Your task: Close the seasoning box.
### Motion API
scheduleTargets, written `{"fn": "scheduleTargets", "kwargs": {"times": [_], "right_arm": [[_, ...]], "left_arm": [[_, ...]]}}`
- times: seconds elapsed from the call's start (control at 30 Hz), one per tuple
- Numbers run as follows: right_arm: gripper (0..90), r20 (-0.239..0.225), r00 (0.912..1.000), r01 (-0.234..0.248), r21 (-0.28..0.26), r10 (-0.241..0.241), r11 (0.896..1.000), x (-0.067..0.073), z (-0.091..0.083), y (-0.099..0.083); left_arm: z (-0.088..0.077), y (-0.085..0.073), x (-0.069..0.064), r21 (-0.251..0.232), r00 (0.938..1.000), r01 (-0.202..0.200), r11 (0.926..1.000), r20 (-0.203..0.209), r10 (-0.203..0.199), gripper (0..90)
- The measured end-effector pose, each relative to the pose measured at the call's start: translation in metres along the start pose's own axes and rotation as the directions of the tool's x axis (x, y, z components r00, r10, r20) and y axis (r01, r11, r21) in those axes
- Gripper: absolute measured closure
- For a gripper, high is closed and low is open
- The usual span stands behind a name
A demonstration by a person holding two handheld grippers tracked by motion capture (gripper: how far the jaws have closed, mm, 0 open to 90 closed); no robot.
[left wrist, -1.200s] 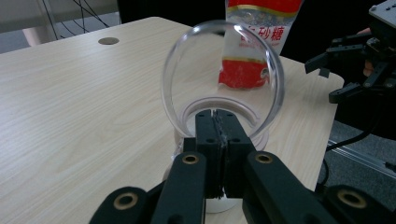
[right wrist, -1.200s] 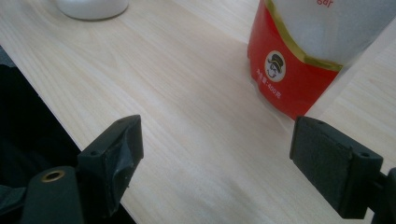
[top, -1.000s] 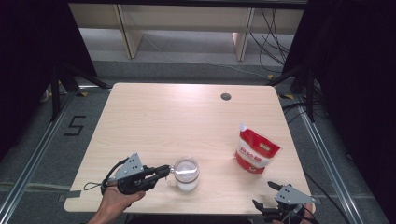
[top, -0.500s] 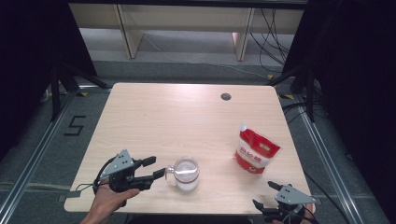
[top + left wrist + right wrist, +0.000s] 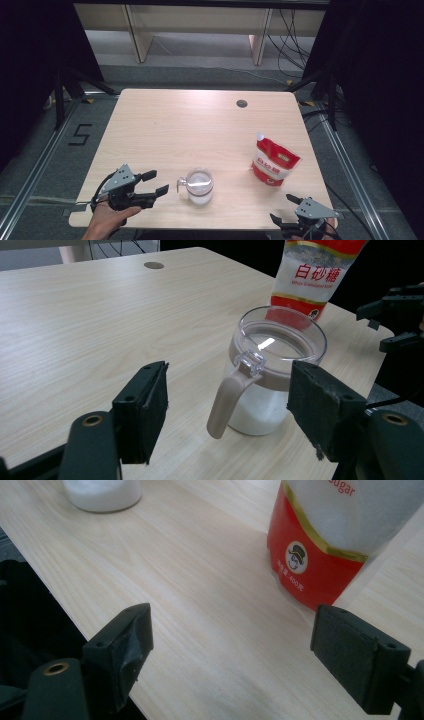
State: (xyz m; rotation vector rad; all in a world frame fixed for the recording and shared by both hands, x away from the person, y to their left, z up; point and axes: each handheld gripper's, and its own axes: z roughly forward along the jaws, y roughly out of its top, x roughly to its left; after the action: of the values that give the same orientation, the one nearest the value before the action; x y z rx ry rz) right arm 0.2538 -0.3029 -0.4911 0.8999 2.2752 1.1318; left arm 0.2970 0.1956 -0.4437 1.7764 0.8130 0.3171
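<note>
I count one clear plastic jar with a beige handle [image 5: 272, 375], part full of white grains, one red-and-white sugar pouch [image 5: 273, 160] standing to its right, both on my pale wood table [image 5: 200, 120] over grey flooring; my left gripper [image 5: 152, 182] and right gripper [image 5: 283, 209] both gape wide, touching nothing

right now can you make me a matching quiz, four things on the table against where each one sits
Things:
1. jar
2. sugar bag
3. left tongs
4. right tongs

Places:
A. near right corner of the table
B. near edge, around the middle
C. right side, standing upright
D. near left, open toward the jar's handle

Pairs: 1-B, 2-C, 3-D, 4-A
</note>
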Motion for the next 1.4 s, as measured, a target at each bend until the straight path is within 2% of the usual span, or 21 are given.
{"fn": "scheduleTargets", "kwargs": {"times": [0.07, 0.1, 0.23, 0.4, 0.43, 0.57, 0.6, 0.67, 0.7, 0.77, 0.83, 0.87, 0.93, 1.0, 1.07, 1.1, 1.2, 1.23, 1.3, 1.37, 1.4], "right_arm": [[17.5, -0.001, 0.9992, -0.039, 0.011, 0.039, 0.999, 0.002, -0.001, 0.0], [17.4, -0.002, 0.9999, -0.016, 0.008, 0.016, 1.0, 0.001, 0.0, 0.0], [17.4, 0.005, 0.9999, -0.01, 0.009, 0.01, 1.0, 0.001, 0.0, 0.0], [17.4, 0.005, 0.9999, -0.012, 0.009, 0.012, 1.0, 0.001, 0.001, 0.0], [17.4, 0.005, 0.9999, -0.013, 0.009, 0.013, 1.0, 0.001, 0.001, 0.0], [17.3, 0.001, 0.9997, -0.023, 0.01, 0.023, 1.0, 0.002, 0.0, -0.001], [17.3, -0.001, 0.9996, -0.027, 0.012, 0.027, 1.0, 0.002, 0.0, -0.001], [17.2, -0.004, 0.9991, -0.043, 0.016, 0.043, 0.999, 0.003, 0.0, -0.001], [17.1, -0.011, 0.9995, -0.031, 0.012, 0.031, 0.999, 0.003, 0.0, -0.001], [16.9, -0.012, 0.9996, -0.026, 0.008, 0.026, 1.0, 0.004, 0.0, -0.001], [16.7, -0.006, 0.9988, -0.048, 0.017, 0.048, 0.999, 0.007, -0.001, -0.002], [16.7, -0.01, 0.9995, -0.028, 0.012, 0.028, 1.0, 0.006, -0.001, -0.002], [16.5, -0.005, 0.9994, -0.035, 0.014, 0.035, 0.999, 0.006, -0.002, -0.003], [16.2, -0.025, 0.9978, -0.061, 0.019, 0.062, 0.998, 0.006, -0.001, -0.004], [16.4, -0.001, 0.9987, -0.051, 0.015, 0.051, 0.999, 0.005, -0.003, -0.004], [16.3, -0.021, 0.9976, -0.066, 0.034, 0.066, 0.997, 0.005, -0.002, -0.006], [16.5, 0.005, 0.9978, -0.066, 0.041, 0.066, 0.997, 0.005, -0.002, -0.007], [16.4, 0.003, 0.9983, -0.058, 0.046, 0.058, 0.997, 0.004, -0.001, -0.008], [16.4, -0.006, 0.9964, -0.084, 0.075, 0.084, 0.994, 0.007, -0.001, -0.009], [16.4, 0.001, 0.9981, -0.062, 0.069, 0.062, 0.996, 0.006, -0.001, -0.009], [16.5, -0.018, 0.9982, -0.055, 0.071, 0.057, 0.996, 0.007, 0.001, -0.008]], "left_arm": [[-0.001, -0.002, 0.0, -0.001, 0.9999, -0.014, 0.9999, 0.009, 0.014, 31.5], [-0.001, -0.002, 0.0, -0.001, 0.9999, -0.014, 0.9999, 0.009, 0.014, 31.2], [-0.002, -0.004, -0.002, 0.023, 0.9996, -0.026, 0.9994, -0.009, 0.027, 28.5], [-0.001, -0.008, -0.004, 0.032, 0.9993, -0.036, 0.9988, 0.008, 0.035, 25.0], [-0.002, -0.01, -0.005, 0.053, 0.9986, -0.052, 0.9973, -0.001, 0.052, 24.6], [-0.001, -0.015, -0.006, 0.068, 0.9988, -0.05, 0.9965, 0.008, 0.049, 23.1], [-0.001, -0.016, -0.006, 0.073, 0.9972, -0.074, 0.9946, 0.007, 0.074, 22.8], [-0.001, -0.018, -0.006, 0.072, 0.9971, -0.076, 0.9946, 0.018, 0.074, 22.7], [-0.001, -0.02, -0.008, 0.07, 0.999, -0.043, 0.9966, 0.017, 0.042, 22.4], [-0.001, -0.022, -0.009, 0.08, 0.9983, -0.056, 0.9952, 0.019, 0.055, 23.3], [-0.001, -0.025, -0.011, 0.098, 0.9971, -0.074, 0.9924, 0.022, 0.072, 23.1], [-0.001, -0.025, -0.011, 0.098, 0.9971, -0.074, 0.9924, 0.022, 0.072, 22.5], [0.0, -0.029, -0.014, 0.112, 0.9963, -0.083, 0.9903, 0.034, 0.079, 21.3], [0.002, -0.032, -0.017, 0.123, 0.9965, -0.081, 0.9891, 0.032, 0.077, 20.3], [0.003, -0.035, -0.018, 0.132, 0.9961, -0.084, 0.9877, 0.038, 0.08, 19.2], [0.004, -0.036, -0.017, 0.128, 0.9952, -0.094, 0.9874, 0.041, 0.089, 18.6], [0.003, -0.039, -0.017, 0.15, 0.9974, -0.068, 0.9864, 0.034, 0.064, 16.8], [0.003, -0.041, -0.016, 0.15, 0.9962, -0.084, 0.985, 0.036, 0.08, 16.8], [0.003, -0.047, -0.017, 0.183, 0.9963, -0.086, 0.9794, 0.019, 0.084, 16.7], [0.003, -0.049, -0.017, 0.192, 0.9953, -0.097, 0.9765, 0.022, 0.094, 16.7], [0.002, -0.053, -0.018, 0.194, 0.9974, -0.072, 0.9784, 0.023, 0.068, 16.7]]}}
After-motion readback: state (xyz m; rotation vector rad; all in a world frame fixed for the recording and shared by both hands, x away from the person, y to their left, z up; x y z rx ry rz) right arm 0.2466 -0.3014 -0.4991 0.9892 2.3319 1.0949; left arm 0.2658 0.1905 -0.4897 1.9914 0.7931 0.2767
